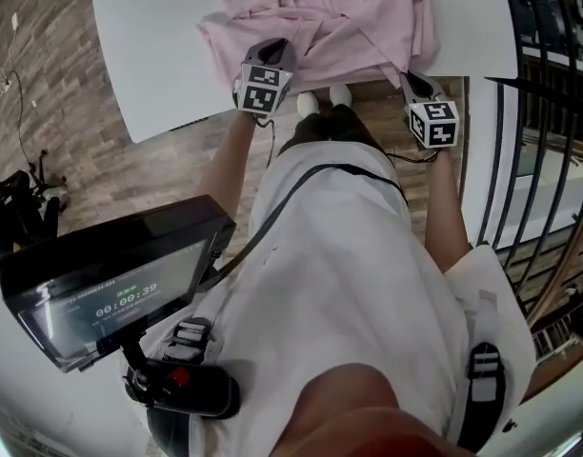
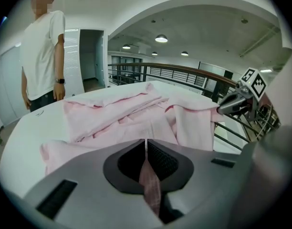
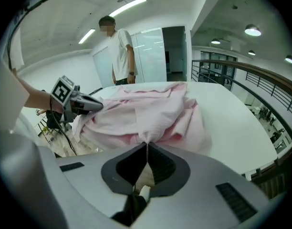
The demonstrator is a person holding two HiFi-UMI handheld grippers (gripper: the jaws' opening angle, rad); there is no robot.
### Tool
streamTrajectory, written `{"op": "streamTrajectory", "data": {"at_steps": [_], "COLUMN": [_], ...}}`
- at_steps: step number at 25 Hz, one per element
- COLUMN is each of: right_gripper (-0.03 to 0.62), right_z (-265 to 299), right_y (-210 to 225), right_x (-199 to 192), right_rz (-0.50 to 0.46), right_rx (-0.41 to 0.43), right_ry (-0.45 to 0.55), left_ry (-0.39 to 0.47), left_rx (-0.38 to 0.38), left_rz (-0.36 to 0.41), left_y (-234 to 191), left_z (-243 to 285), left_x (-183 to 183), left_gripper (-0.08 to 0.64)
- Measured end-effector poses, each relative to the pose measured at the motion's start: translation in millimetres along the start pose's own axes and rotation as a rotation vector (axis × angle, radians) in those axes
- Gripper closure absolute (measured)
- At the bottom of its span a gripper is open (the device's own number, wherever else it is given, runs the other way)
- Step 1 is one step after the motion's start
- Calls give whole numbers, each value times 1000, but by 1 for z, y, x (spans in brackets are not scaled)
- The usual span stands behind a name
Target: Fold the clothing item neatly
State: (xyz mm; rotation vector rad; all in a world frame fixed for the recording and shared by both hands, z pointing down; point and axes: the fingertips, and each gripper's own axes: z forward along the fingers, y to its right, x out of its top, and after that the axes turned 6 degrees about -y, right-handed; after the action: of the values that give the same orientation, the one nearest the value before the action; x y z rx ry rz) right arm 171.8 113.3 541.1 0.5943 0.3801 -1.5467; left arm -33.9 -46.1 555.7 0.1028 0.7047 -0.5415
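The pink garment [image 1: 320, 17] lies bunched and creased on the white table [image 1: 149, 55], with its near hem at the table's near edge.

The left gripper [image 1: 272, 53] sits at the left part of that hem. Its jaws are closed together on a pinch of pink cloth. In the left gripper view, a strip of the cloth hangs down behind the pads.

The right gripper [image 1: 412, 84] sits at the garment's near right corner, at the table edge. Its jaws are likewise closed, with a gathered tuft of pink fabric clamped at their tips.

Both grippers point downward and away from the person holding them. They stand well apart, and the fabric between the two held points is slack and folded over itself.

A second person [image 2: 41, 51] in a white T-shirt stands at the far side of the table. A dark railing [image 2: 184, 73] runs behind the table. The floor [image 1: 53, 131] is wood plank.
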Motion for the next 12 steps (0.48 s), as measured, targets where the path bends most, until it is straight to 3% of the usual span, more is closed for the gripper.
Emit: {"op": "streamTrajectory", "data": {"at_steps": [5,12], "right_gripper": [580,580], "right_z": [-23,-11], "right_y": [5,10], "right_x": [57,133], "right_rz": [-33,-135], "right_rx": [-20,-13], "right_ry": [137,257], "left_ry": [73,142], "left_rx": [-4,-29], "left_rz": [4,-12], "left_y": [9,22], "left_z": [-17,-27], "left_x": [20,47], "left_gripper": [556,556]}}
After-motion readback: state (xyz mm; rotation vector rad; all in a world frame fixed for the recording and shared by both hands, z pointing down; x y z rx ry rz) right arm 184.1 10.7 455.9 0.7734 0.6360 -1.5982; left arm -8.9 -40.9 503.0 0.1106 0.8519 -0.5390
